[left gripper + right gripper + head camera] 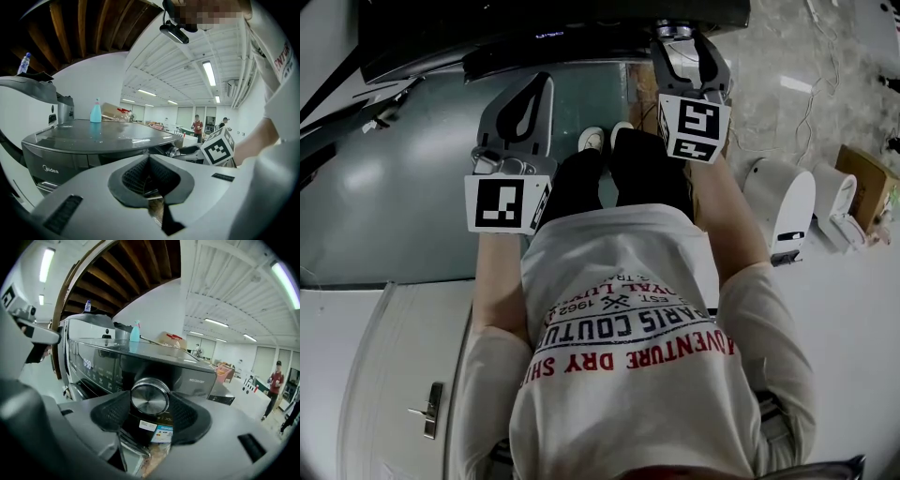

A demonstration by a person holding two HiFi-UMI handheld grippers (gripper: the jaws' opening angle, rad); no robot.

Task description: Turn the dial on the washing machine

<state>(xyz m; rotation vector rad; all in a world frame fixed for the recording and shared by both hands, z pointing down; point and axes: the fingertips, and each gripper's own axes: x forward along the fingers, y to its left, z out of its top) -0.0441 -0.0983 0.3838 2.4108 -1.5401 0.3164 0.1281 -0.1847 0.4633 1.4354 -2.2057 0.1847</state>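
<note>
The dark grey washing machine (403, 169) stands in front of me, with its control panel (101, 366) lit. Its round silver dial (150, 397) sits between the two dark pads of my right gripper (150, 404), and the pads lie against its sides. In the head view that right gripper (682, 42) reaches the dial (675, 31) at the machine's upper front corner. My left gripper (532, 94) hovers over the machine's top with its jaws together and nothing in them. The left gripper view shows its pads (136, 176) meeting, with the machine (70, 145) beyond.
A light blue spray bottle (135, 331) and a box stand on the machine's top. White appliances (780, 202) and a cardboard box (862, 178) sit on the floor at the right. A white door with a handle (431, 408) is at the lower left. People stand far off (274, 385).
</note>
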